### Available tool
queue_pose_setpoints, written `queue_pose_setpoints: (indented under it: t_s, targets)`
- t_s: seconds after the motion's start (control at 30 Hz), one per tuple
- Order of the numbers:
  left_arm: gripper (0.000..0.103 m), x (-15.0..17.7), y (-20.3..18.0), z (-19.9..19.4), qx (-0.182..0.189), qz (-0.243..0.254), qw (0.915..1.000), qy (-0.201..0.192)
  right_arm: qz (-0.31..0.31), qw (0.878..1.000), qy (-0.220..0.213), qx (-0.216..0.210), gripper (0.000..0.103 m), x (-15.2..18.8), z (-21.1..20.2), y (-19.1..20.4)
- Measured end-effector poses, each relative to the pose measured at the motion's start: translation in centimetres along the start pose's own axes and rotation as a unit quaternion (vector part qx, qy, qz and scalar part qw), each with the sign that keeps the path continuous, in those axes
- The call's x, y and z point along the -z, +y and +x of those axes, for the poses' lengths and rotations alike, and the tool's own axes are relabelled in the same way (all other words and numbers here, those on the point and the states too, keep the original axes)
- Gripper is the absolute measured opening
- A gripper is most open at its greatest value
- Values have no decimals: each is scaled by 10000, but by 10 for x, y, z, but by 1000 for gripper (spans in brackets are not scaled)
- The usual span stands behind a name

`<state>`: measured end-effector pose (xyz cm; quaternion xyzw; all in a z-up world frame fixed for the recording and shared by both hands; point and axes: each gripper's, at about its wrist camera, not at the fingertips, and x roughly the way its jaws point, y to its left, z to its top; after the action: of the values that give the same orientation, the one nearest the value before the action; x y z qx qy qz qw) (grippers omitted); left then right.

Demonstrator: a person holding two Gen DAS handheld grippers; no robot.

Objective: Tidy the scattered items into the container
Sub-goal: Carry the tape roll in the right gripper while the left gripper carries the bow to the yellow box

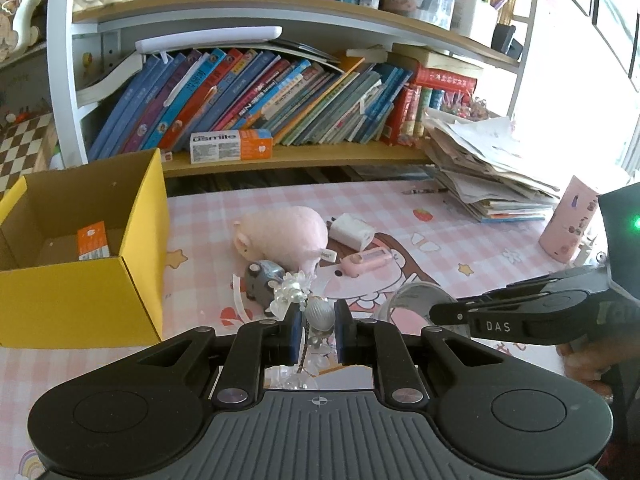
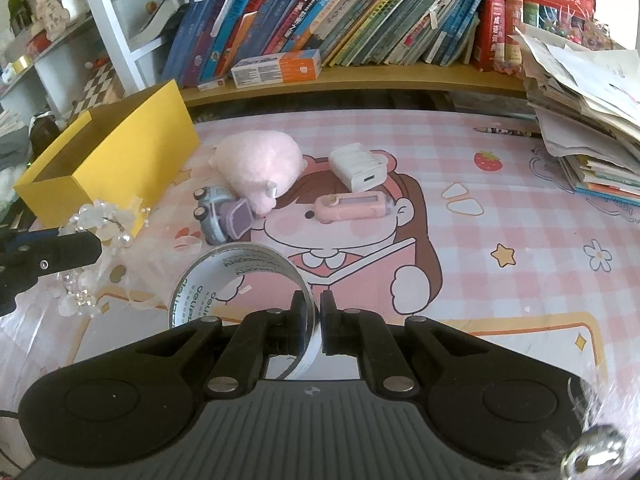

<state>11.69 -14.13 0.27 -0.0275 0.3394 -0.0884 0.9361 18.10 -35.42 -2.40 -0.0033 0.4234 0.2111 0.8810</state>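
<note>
My left gripper (image 1: 318,330) is shut on a clear beaded hair ornament (image 1: 294,294) with a silver shell piece, held above the desk. The same ornament (image 2: 94,224) shows at the left of the right wrist view. My right gripper (image 2: 313,320) is shut on the rim of a clear tape roll (image 2: 236,276), which also appears as the tape roll (image 1: 412,304) in the left wrist view. The yellow cardboard box (image 1: 100,292) stands at the left with an orange packet (image 1: 93,240) inside. On the mat lie a pink plush pig (image 1: 286,234), a grey toy car (image 1: 262,280), a white charger (image 1: 354,230) and a pink gadget (image 1: 362,262).
A bookshelf (image 1: 288,156) with leaning books runs along the back, with a toothpaste carton (image 1: 232,145) on its lower board. A stack of papers (image 1: 492,172) and a pink cup (image 1: 568,220) stand at the right. A pencil (image 2: 504,132) lies near the papers.
</note>
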Motion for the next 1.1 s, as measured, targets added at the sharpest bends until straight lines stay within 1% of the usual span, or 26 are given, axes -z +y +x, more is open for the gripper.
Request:
queue_pose_setpoints:
  t_s: [0.33,0.5,0.67,0.87,1.1]
  targets:
    - [15,9,3,-6,71,-17,9999,93,-20,10000,70,-12,7,8,-3,9]
    - [15,13,5,-8,206,37,9997,134,-6,10000,88,34,7,12,-4,14]
    - [15,15,13,-11,371,83,9992,94,29,9998,58,172,7,14,-8,23]
    - [15,17,30,-19,591,122,9982,-5,64,9993,15,362,7,16,-12,42]
    - [15,22,58,-33,772,153,9969,-26,65,9988,-27,492,7,19,-14,77]
